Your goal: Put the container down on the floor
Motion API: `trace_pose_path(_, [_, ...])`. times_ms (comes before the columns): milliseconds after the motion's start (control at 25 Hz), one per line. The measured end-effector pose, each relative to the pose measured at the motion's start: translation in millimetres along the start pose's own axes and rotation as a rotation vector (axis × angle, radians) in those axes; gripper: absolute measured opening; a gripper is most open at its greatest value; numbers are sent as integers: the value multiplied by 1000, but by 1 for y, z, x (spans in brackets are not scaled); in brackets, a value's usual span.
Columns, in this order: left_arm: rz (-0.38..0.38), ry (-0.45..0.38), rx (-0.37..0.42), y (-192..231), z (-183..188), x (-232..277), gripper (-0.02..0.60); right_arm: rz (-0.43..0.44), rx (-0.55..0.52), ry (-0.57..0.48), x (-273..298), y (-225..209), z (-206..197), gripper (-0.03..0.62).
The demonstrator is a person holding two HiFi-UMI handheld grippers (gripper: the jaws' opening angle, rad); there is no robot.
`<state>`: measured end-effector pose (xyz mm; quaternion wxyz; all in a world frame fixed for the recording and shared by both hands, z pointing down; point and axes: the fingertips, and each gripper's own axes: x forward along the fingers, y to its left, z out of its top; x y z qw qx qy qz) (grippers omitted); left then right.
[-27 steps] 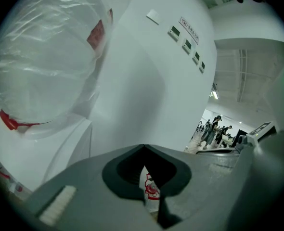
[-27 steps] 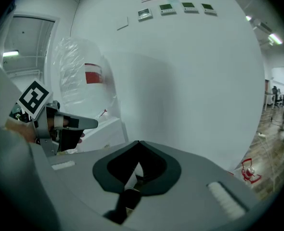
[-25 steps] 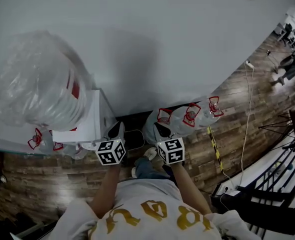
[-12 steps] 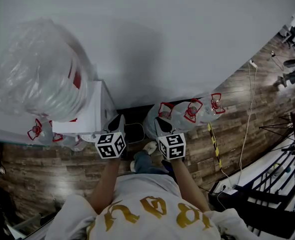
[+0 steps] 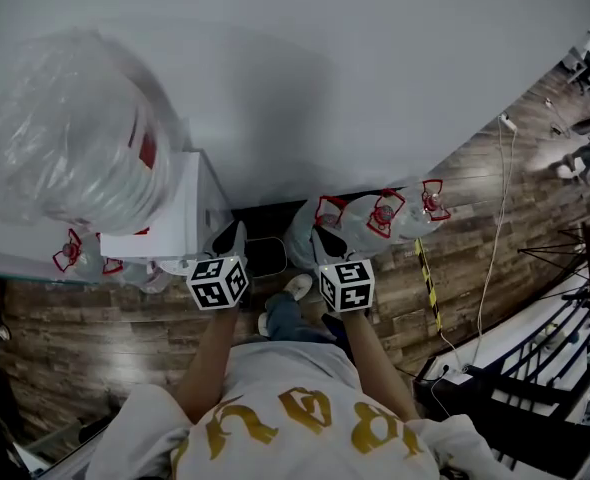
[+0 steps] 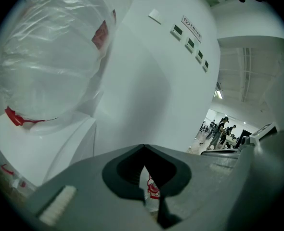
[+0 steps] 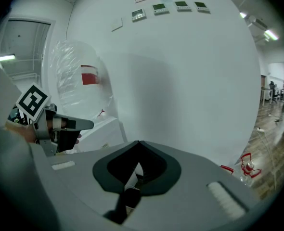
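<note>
A big water container (image 5: 70, 148), wrapped in clear plastic with a red label, stands upside down on a white dispenser (image 5: 170, 228) against the wall. It fills the upper left of the left gripper view (image 6: 55, 52) and shows at left in the right gripper view (image 7: 82, 85). My left gripper (image 5: 230, 243) is shut and empty, just right of the dispenser. My right gripper (image 5: 325, 243) is shut and empty too, beside it. Both point at the white wall, neither touching the container.
Several plastic-wrapped water jugs (image 5: 375, 218) with red caps lie on the wood floor right of the dispenser, and more jugs (image 5: 85, 268) at its left. A white cable (image 5: 495, 228) and striped tape (image 5: 427, 288) cross the floor. A black railing (image 5: 545, 368) stands at right.
Both grippers have edged a little forward toward the wall. Neither has taken hold of anything, and the container has not moved.
</note>
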<state>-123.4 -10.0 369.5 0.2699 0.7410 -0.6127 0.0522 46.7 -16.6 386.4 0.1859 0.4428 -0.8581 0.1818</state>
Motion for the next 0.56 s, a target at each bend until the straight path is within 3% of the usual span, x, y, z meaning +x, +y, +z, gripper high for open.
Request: trace_pose_path(560, [39,5,13,6,-2,0,0,-5,28,3,4,-10,-5,28])
